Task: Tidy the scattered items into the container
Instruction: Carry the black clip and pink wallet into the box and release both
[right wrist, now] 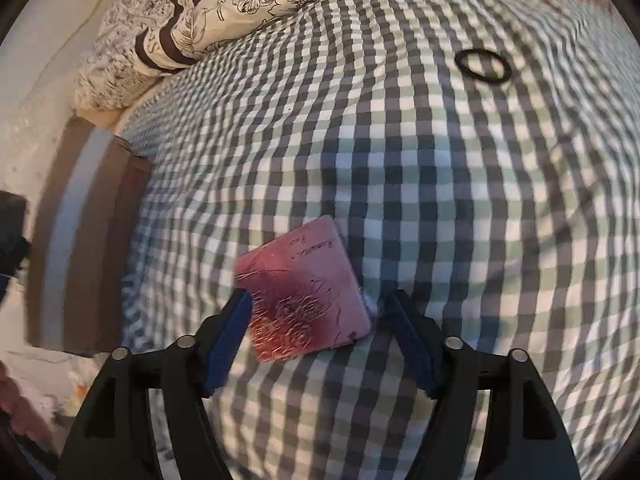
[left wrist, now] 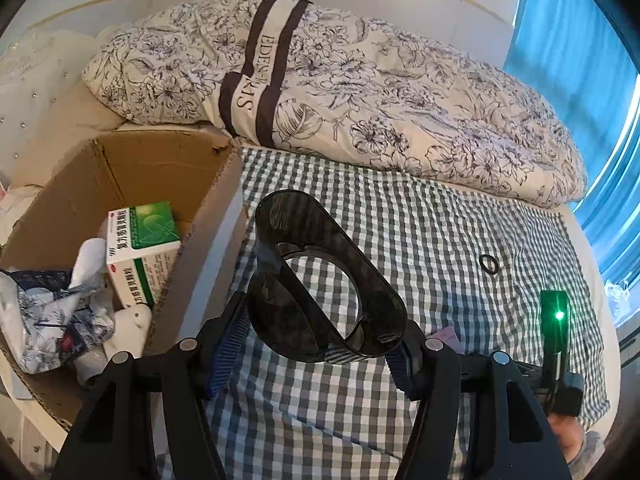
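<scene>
- left wrist view: the left tool (left wrist: 316, 340) is closed on a dark smoky plastic holder (left wrist: 316, 284), a curved piece with a round opening, lifted above the checked sheet (left wrist: 420, 216) of the bed.
- the cardboard box (left wrist: 132, 168) stands at the left edge of the bed, just beside the held holder; its flaps are open.
- inside the box lie a green and white medicine carton (left wrist: 140, 248), a crumpled floral cloth (left wrist: 44, 312) and some white items that are hard to make out.
- a small black ring (left wrist: 488, 265) lies on the sheet toward the right, well apart from the box.
- a floral quilt (left wrist: 360, 92) is bunched along the far edge of the bed; a blue curtain (left wrist: 568, 20) hangs at the right.
- right wrist view, blurred: the right tool (right wrist: 316, 332) is open, its blue pads (right wrist: 230, 340) to either side of a pink packet (right wrist: 304, 284) that lies flat on the sheet; whether the pads touch it cannot be told.
- the black ring sits toward the far right of the sheet, well apart from the packet.
- the box's outer wall, with a pale tape strip, shows at the left edge of the bed.
</scene>
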`<state>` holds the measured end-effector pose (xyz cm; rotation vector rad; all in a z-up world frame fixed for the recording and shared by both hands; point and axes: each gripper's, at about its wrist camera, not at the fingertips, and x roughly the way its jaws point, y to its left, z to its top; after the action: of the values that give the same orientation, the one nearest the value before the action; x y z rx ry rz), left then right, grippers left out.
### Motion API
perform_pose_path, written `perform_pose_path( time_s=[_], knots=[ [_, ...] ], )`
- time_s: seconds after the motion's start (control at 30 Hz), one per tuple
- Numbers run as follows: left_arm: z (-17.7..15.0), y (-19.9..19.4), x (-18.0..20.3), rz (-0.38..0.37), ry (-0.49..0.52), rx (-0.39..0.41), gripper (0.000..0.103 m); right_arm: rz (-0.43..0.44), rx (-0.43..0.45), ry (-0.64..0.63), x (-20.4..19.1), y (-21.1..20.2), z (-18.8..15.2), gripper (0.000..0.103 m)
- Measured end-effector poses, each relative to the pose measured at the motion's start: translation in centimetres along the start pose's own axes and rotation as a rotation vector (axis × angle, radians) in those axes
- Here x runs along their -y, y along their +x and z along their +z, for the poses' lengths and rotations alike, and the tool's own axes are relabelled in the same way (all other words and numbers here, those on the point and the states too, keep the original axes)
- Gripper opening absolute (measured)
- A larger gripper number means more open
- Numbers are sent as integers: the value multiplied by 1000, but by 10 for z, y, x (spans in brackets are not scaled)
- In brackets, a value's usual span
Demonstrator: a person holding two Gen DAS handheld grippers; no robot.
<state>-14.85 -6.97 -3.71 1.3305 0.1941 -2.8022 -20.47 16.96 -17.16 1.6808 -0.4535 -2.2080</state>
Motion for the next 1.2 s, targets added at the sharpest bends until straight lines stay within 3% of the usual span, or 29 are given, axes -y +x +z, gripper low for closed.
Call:
perform_pose_path(
  time_s=[0.07, 0.13, 0.23, 0.43, 0.63, 0.77, 1.03, 1.2],
  knots=[
    [-1, 1, 5, -4, 10, -3, 64, -7, 2, 2, 2, -2, -3, 46],
    [-1, 2, 10, -7, 21, -3, 64, 34, -3, 23, 8, -3, -7, 24],
    [-1, 1, 14, -11, 30, -3, 64, 120, 4, 41, 9, -11, -13, 17],
    [-2, 1, 13, -7, 24, -6, 64, 264, 24, -1, -25, -16, -13, 17],
    [-4, 0, 6, -6, 15, -9, 64, 184, -40, 2, -51, 23, -7, 17],
    [-4, -1, -1, 0, 19, -10, 64, 160, -27, 33, -51, 32, -10, 12],
    [-6, 0, -9, 20, 2, -8, 64, -21, 100, -88, -75, -13, -23, 10],
    [-5, -15, -6, 16, -3, 13, 64, -81, 236, -173, -105, -70, -34, 10]
  ],
)
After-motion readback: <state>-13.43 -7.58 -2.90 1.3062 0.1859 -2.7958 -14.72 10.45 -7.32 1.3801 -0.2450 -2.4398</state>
